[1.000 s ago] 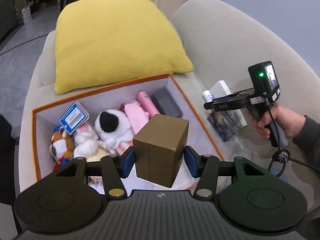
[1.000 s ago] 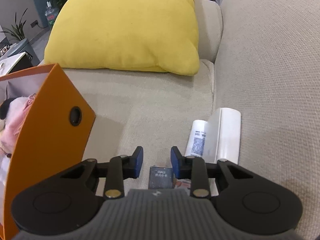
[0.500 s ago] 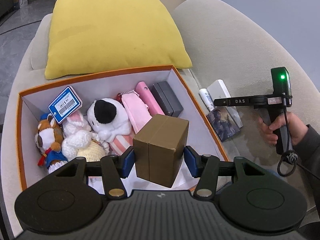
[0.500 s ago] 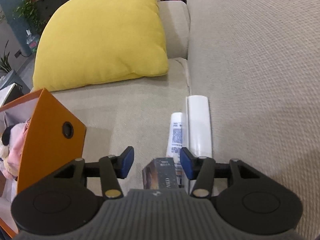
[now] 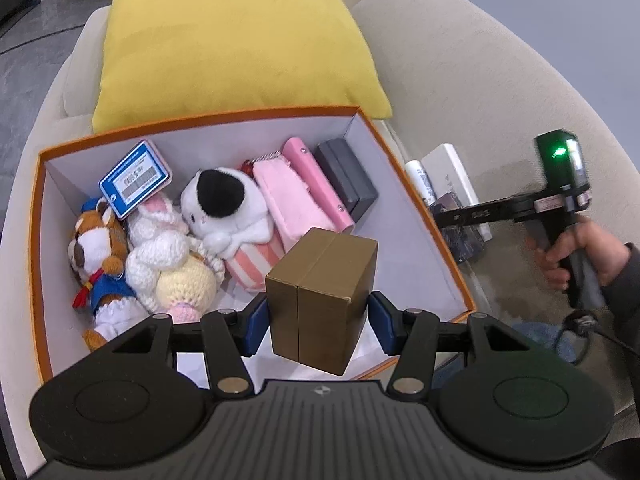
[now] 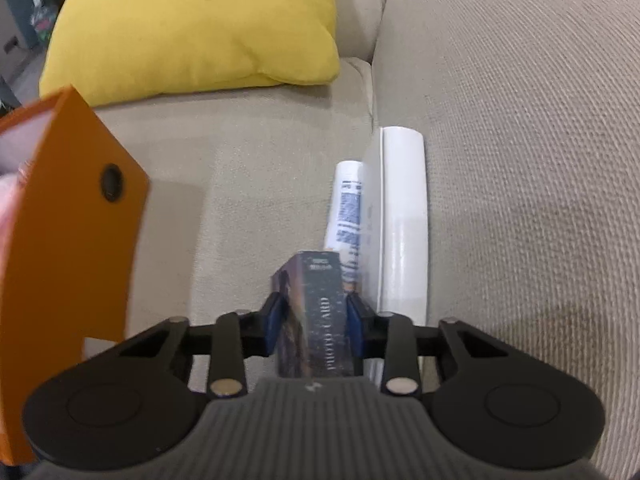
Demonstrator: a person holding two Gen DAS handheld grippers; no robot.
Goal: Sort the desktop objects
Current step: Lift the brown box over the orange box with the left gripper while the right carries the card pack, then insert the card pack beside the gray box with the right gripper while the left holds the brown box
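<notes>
Nearest the person, the left gripper [image 5: 318, 322] clamps a brown cardboard box [image 5: 322, 300] between its blue pads, jaws set wide to span it. The box hangs above the near end of the orange storage box [image 5: 424, 216], clear of its white floor.

The right gripper [image 6: 314, 330] is closing its jaws on a dark photo-card pack [image 6: 316, 312], which stands on edge between the pads with both pads against its sides. In the left wrist view the person's right hand [image 5: 580, 252] grips the handle of that tool, a green light showing on top.

Inside the orange storage box, from its near left: a brown-and-white plush dog [image 5: 98, 256] in blue clothing, a white crocheted rabbit [image 5: 164, 252], a black-and-white plush [image 5: 222, 200] resting on pink striped fabric. A blue price tag [image 5: 136, 178] leans against the left wall above the dog. Further back lie a pink pouch [image 5: 292, 200], a pink case [image 5: 308, 168] and a grey case [image 5: 346, 178], side by side toward the far right corner.

Beyond the pack, on the beige sofa [image 6: 520, 160], a white tube [image 6: 346, 204] with printed text lies touching a white book [image 6: 402, 220]. The yellow cushion [image 5: 236, 40] rests at the far end, behind the storage box.
</notes>
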